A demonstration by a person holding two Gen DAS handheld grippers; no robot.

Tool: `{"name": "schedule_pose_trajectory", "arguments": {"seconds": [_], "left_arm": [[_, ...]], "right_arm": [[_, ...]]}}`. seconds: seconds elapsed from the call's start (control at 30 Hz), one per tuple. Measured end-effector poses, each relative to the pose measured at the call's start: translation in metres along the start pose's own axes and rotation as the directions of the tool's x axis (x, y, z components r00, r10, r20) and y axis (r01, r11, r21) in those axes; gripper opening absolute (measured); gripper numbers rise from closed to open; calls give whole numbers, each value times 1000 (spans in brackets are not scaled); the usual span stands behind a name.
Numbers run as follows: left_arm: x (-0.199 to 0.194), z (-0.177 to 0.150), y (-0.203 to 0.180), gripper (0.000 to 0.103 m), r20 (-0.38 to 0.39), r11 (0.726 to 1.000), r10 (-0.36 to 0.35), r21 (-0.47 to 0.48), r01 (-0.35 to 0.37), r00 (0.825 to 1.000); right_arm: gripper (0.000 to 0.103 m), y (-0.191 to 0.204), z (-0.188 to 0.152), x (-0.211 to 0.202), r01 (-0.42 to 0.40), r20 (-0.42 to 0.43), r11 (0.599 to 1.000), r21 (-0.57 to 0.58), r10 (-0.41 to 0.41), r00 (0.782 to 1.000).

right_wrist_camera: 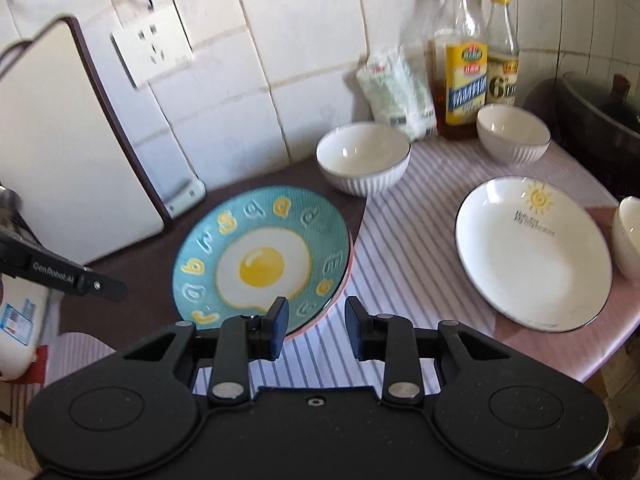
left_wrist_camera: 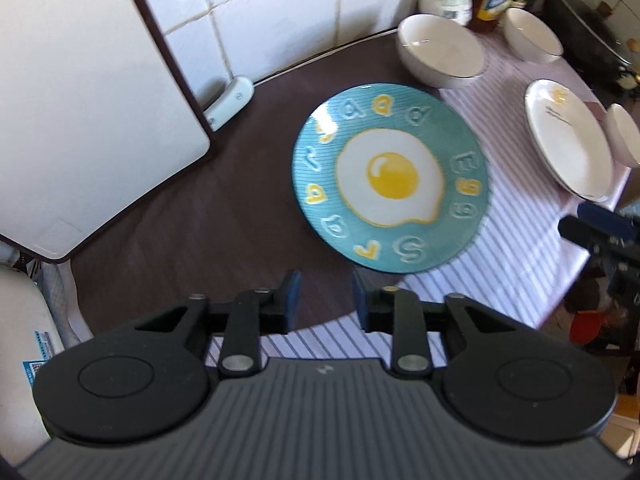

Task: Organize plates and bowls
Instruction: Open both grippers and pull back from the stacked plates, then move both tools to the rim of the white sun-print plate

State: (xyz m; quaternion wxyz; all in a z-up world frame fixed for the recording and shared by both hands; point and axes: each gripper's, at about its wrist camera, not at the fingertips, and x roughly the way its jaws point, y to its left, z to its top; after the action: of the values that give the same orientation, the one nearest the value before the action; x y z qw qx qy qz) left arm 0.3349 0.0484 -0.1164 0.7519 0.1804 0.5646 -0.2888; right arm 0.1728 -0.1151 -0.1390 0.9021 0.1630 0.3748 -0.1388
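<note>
Both tongs point(left_wrist_camera: 325, 280) point(right_wrist_camera: 316, 308) empty, parted, just short of egg plate point(left_wrist_camera: 390, 188).

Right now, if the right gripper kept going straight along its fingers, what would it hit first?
Probably the striped cloth, just right of the teal plate. The right gripper is open and empty; depth is hard to judge, so it might clip the plate's rim.

Teal egg plate point(right_wrist_camera: 262, 260) stood out among white crockery

The plate bore a white-and-yellow fried egg ringed by yellow and white letters over fine stripes; the white plate point(right_wrist_camera: 532, 252) carried a yellow sun, the dark-rimmed white bowl point(right_wrist_camera: 362, 160) was ribbed, and the cloth point(right_wrist_camera: 400, 208) was white with purple stripes.
</note>
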Motion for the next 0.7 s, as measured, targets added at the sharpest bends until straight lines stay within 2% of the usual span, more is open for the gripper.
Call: {"name": "schedule_pose_trajectory", "arguments": {"seconds": [0.07, 0.2, 0.43, 0.53, 0.7], "left_arm": [[-11, -1, -11, 34, 11, 1000, -4, 20, 4, 1000], [-31, 0, -35, 36, 43, 1000, -1, 30, -1, 999], [-50, 2, -81, 41, 81, 1000, 22, -5, -22, 996], [-49, 5, -102, 42, 82, 1000, 27, -19, -25, 996], [-42, 11, -140, 50, 74, 1000, 18, -18, -17, 997]], "right_arm": [[37, -5, 4, -14, 4, 13, 1000, -6, -3, 1000], [40, -26, 16, -49, -60, 58, 997, 54, 57, 997], [45, -63, 28, -97, -31, 126, 995, -100, 43, 991], [50, -88, 32, -109, -35, 144, 990, -139, 55, 988], [58, -130, 32, -120, -20, 153, 987, -160, 45, 987]]}}
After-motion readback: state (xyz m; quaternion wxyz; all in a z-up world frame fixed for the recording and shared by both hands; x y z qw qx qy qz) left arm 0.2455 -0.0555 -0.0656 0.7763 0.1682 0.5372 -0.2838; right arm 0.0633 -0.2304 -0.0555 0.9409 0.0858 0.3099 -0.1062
